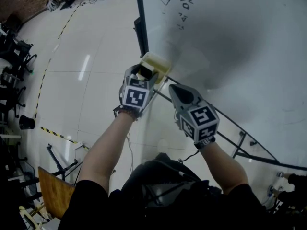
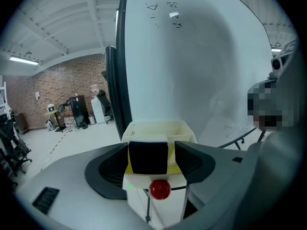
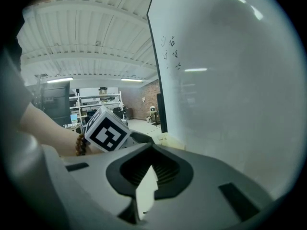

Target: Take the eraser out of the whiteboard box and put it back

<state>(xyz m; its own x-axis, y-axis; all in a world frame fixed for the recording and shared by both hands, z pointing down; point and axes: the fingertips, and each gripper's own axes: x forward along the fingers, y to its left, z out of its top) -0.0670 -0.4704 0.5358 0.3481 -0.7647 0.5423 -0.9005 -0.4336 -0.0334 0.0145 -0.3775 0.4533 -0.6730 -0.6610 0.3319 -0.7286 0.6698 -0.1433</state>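
**Head view.** The left gripper is at the frame's centre. Its tips reach into the cream whiteboard box, which is fixed at the lower corner of the whiteboard. A dark patch shows between its jaws, but it is too small here to tell the eraser's shape. The right gripper is just right of it and lower, its jaws drawn to one point beside the box and apart from it. Both forearms rise from the bottom of the frame, the left forearm nearly straight up and the right forearm slanting up-left.

**Left gripper view.** The left gripper has its jaws spread wide. The eraser stands between them in the near end of the box. The left jaw lies at the eraser's edge, and a gap shows at the right jaw, so there is no clamp. The eraser's dark, roughly square face points at the camera with a pale top edge, and its long axis cannot be told from here. A red ball sits just below it. The whiteboard fills the upper right.

**Right gripper view.** The right gripper has its jaws closed together, low in the frame's centre. Past them, at left, are the left gripper's marker cube and a wrist with a bead bracelet. A corner of the box peeks out at the foot of the whiteboard.
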